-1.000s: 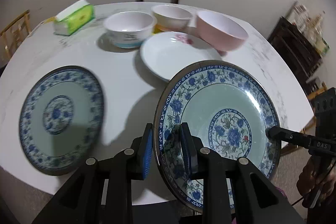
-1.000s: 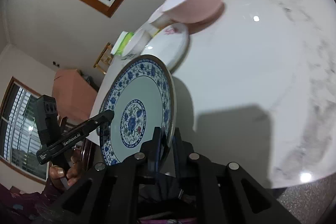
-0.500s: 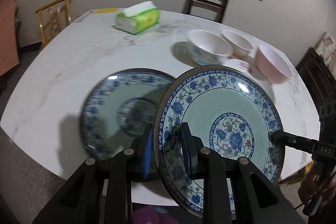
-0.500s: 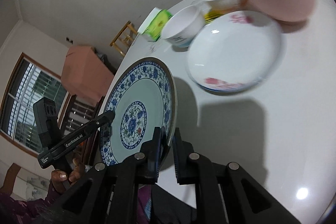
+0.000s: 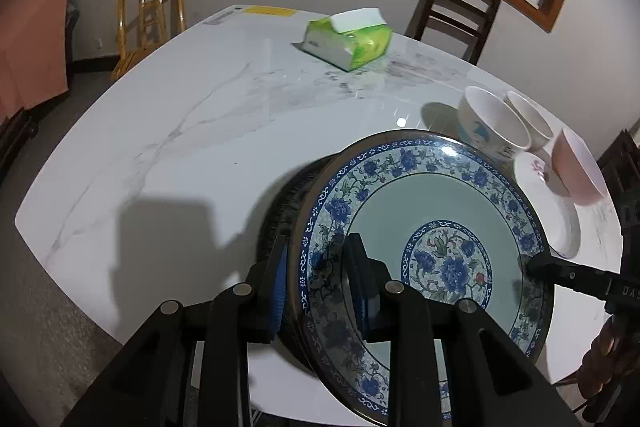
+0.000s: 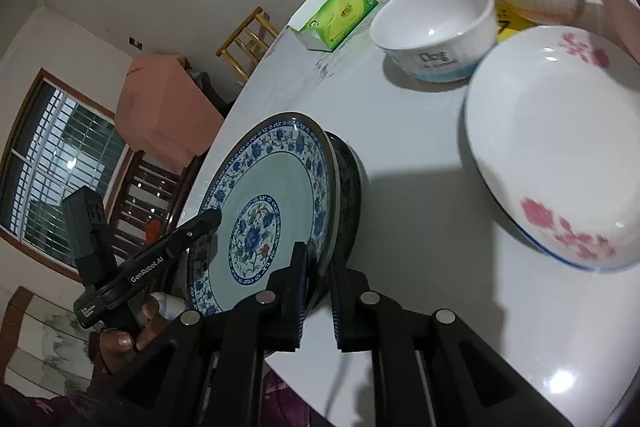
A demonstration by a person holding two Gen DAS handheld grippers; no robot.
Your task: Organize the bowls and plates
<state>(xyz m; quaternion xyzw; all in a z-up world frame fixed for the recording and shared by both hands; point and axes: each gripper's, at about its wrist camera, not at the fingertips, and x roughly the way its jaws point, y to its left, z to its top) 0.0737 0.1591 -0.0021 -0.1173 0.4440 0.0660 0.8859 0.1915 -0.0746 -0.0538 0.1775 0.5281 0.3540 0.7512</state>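
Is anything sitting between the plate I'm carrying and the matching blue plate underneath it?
Nothing visible. The carried plate, pinched at opposite rims by the left gripper and right gripper, hangs directly over the lower plate. The bowls and white plate sit off to the side.

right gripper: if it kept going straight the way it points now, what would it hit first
Probably the lower plate lying on the table, just beyond the held blue floral plate that the right gripper clamps; depth is hard to judge.
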